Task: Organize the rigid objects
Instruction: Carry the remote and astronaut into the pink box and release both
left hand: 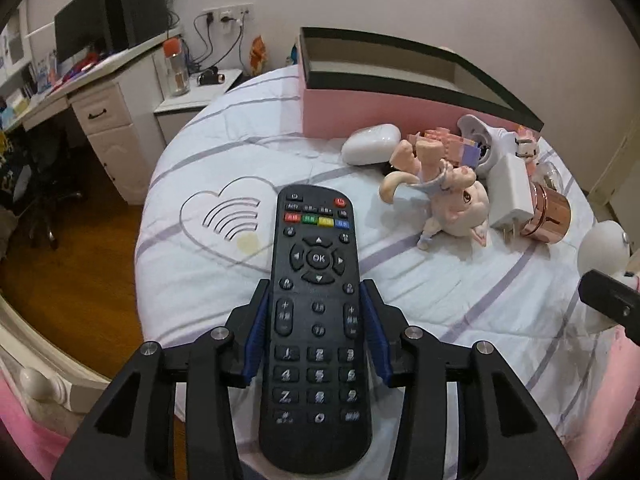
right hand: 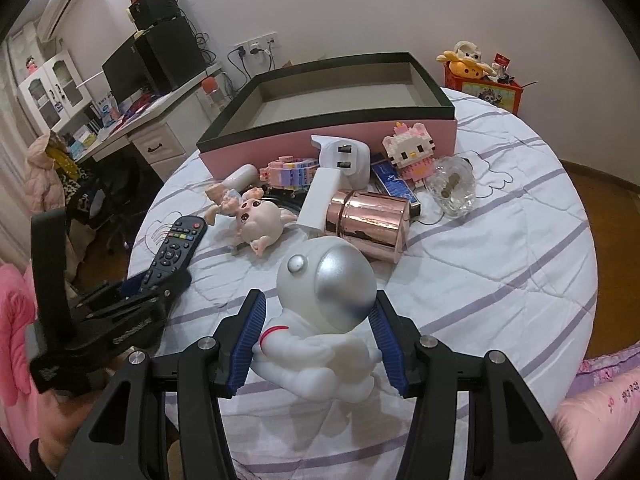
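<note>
— While both tools sit low over the bed, what has the left gripper [left hand: 316, 332] got?

— Its blue pads [left hand: 256, 336] are clamped on the sides of the black remote [left hand: 316, 280], about halfway along its length. The remote points away from the camera, buttons up, with its far end over the striped bedsheet [left hand: 208, 264].

— And the right gripper [right hand: 316, 332]?

— Its jaws stand on either side of the white astronaut figure [right hand: 324, 304], whose silver visor faces the pile. The left pad [right hand: 246, 344] touches the figure's arm; whether the other pad presses on it, I cannot tell for certain, but the figure fills the gap between them, and it looks gripped.

— Where is the box?

— At the far side of the bed: a pink box [right hand: 332, 96] with a black rim, open on top, and nothing shows on the part of its floor in view.

— What lies in front of it?

— A heap, touching one another: a pale piglet doll [right hand: 260, 220] on its side, a white charger [right hand: 320, 200], a rose-gold cylinder [right hand: 368, 224] lying flat, a white plug adapter [right hand: 344, 156], a pink brick cat [right hand: 408, 152], a clear glass piece [right hand: 452, 188], and a white oval case [left hand: 370, 144] nearest the box wall.

— Anything else?

— From the right wrist view, the left gripper and remote sit at the bed's left edge.
</note>
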{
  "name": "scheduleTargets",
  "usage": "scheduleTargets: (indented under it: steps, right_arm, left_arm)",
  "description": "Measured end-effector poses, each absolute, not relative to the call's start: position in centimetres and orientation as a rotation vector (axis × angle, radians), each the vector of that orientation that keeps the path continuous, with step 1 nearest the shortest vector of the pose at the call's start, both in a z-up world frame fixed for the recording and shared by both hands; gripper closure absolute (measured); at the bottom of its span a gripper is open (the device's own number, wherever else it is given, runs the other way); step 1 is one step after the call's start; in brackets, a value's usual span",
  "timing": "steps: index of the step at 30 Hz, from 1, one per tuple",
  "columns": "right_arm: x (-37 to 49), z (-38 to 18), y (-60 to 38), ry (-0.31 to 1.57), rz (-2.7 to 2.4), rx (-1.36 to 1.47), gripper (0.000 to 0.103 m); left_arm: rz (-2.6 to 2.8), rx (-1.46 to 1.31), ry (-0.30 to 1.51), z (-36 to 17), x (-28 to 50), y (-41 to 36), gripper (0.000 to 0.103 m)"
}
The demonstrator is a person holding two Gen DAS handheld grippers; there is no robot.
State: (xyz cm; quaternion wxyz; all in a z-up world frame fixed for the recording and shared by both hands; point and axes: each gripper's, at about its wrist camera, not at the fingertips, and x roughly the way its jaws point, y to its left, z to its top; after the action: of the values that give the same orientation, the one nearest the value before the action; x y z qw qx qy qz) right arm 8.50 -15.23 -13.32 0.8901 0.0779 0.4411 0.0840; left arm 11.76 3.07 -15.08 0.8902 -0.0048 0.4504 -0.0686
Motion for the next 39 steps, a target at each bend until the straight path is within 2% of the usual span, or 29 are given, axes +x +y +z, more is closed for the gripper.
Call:
scheduleTargets:
  steps: [10, 22, 33, 39]
  right_arm:
    - [8.6, -12.7, -15.6, 0.898, 0.172, 0.178, 0.048]
    - [10.7, -10.0, -15.7, 0.844, 0.196, 0.155, 0.048]
    - [20.1, -4.5, -16.4, 0.769, 0.21, 0.084, 0.048]
    - [27.8, -5.8, -16.7, 0.834, 0.215, 0.067, 0.048]
  left_arm:
    - [-0.185, -0.075, 0.925, -14.0, 11.1, 4.0, 0.06]
    - [-0.229, -0.068, 0.806, -6.6, 11.1, 3.4, 0.06]
    - [-0.259, -0.083, 0.747, -2.1, 20.4, 0.9, 0.06]
    - [-0.272, -0.086, 0.793, -3.3, 27.7, -1.9, 0.059]
